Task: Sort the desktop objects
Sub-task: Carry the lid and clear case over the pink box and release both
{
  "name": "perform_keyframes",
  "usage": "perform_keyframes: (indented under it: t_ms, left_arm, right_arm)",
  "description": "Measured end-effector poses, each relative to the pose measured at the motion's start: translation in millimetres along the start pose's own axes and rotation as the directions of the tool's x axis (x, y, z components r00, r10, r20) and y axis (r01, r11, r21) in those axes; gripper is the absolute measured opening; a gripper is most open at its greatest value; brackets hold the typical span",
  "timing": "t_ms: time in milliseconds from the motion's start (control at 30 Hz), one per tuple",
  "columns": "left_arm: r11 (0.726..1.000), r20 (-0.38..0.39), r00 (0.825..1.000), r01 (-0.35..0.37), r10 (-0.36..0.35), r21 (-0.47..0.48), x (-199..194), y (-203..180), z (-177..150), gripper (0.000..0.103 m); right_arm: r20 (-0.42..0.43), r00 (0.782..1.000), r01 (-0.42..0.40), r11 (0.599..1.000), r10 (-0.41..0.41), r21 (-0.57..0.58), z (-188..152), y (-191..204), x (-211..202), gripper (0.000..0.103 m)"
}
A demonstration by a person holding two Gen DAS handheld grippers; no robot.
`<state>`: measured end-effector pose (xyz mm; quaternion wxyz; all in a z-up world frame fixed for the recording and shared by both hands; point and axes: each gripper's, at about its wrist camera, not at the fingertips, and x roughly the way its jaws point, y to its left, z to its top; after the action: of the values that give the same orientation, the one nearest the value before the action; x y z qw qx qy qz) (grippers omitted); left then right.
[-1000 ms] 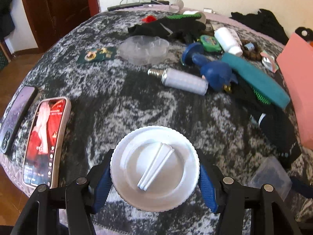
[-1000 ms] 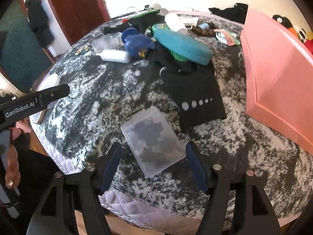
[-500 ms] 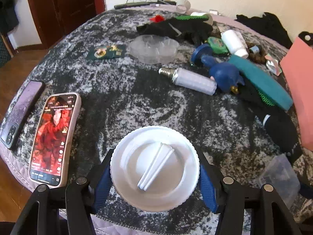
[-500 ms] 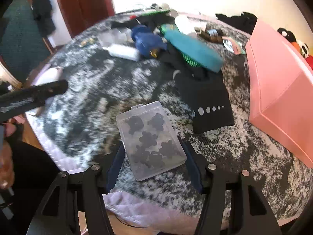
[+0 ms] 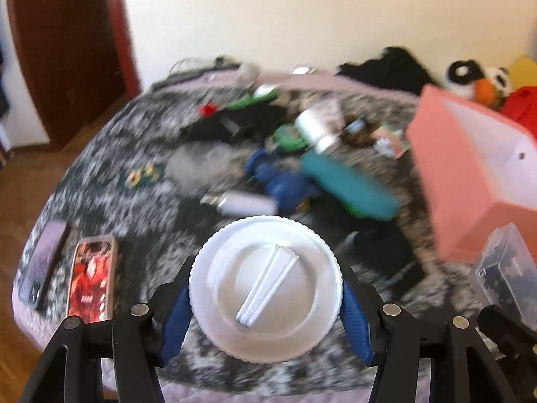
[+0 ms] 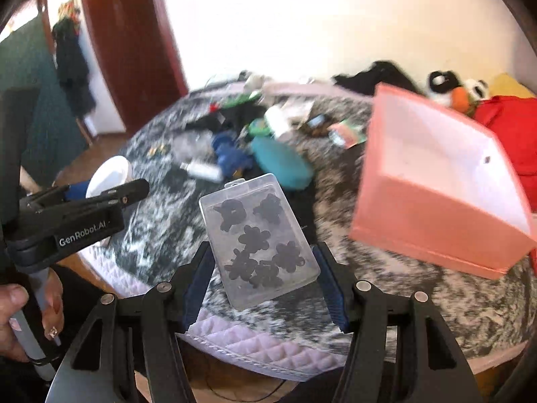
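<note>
My left gripper (image 5: pixel 265 305) is shut on a round white lid (image 5: pixel 265 288) and holds it above the table's near edge; it also shows in the right wrist view (image 6: pixel 109 176). My right gripper (image 6: pixel 265 275) is shut on a clear plastic case (image 6: pixel 258 241) with several dark shapes inside, lifted off the table; the case also shows at the right of the left wrist view (image 5: pixel 510 268). An open pink box (image 6: pixel 433 194) stands on the table at the right, also in the left wrist view (image 5: pixel 476 174).
On the grey mottled table (image 5: pixel 161 221) lie two phones (image 5: pixel 90 278), a light bulb (image 5: pixel 241 203), a blue object (image 5: pixel 285 184), a teal case (image 5: pixel 349 188), a white bottle (image 5: pixel 315 127) and black cloth (image 5: pixel 386 262). Plush toys (image 6: pixel 459 90) sit behind the box.
Both grippers have risen and tilted up. The right gripper closed on the clear case and lifted it off the table. The left still holds the white lid.
</note>
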<state>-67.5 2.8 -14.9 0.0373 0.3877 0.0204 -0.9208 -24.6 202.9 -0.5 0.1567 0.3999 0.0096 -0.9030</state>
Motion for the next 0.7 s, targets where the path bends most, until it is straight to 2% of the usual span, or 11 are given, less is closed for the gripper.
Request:
perform_keyframes:
  t_ms: [167,400,533,700]
  left_arm:
    - [0.996,0.068,0.996,0.059,-0.064,0.072,-18.2,-54.3,33.4,0.065]
    - [0.964,0.143,0.973,0.146,-0.180,0.222,-23.6,-161.4,81.4,0.065]
    - [0.941,0.127,0.963,0.197,-0.239,0.274,-5.2,-217.5,100.8,0.065]
    - [0.921,0.085,0.958,0.234,-0.273,0.312,33.8,-268.7,116.3,0.065]
  right_arm:
    - [0.091,0.994,0.061,0.996,-0.068,0.068,14.9,-43.6,-44.4,0.063]
    - [0.165,0.961,0.189,0.963,-0.222,0.194,41.1,-134.2,-78.2,0.063]
    - [0.162,0.942,0.247,0.932,-0.295,0.265,56.4,-190.6,-77.2,0.063]
    - [0.118,0.934,0.289,0.905,-0.338,0.312,68.7,-249.7,-51.7,0.063]
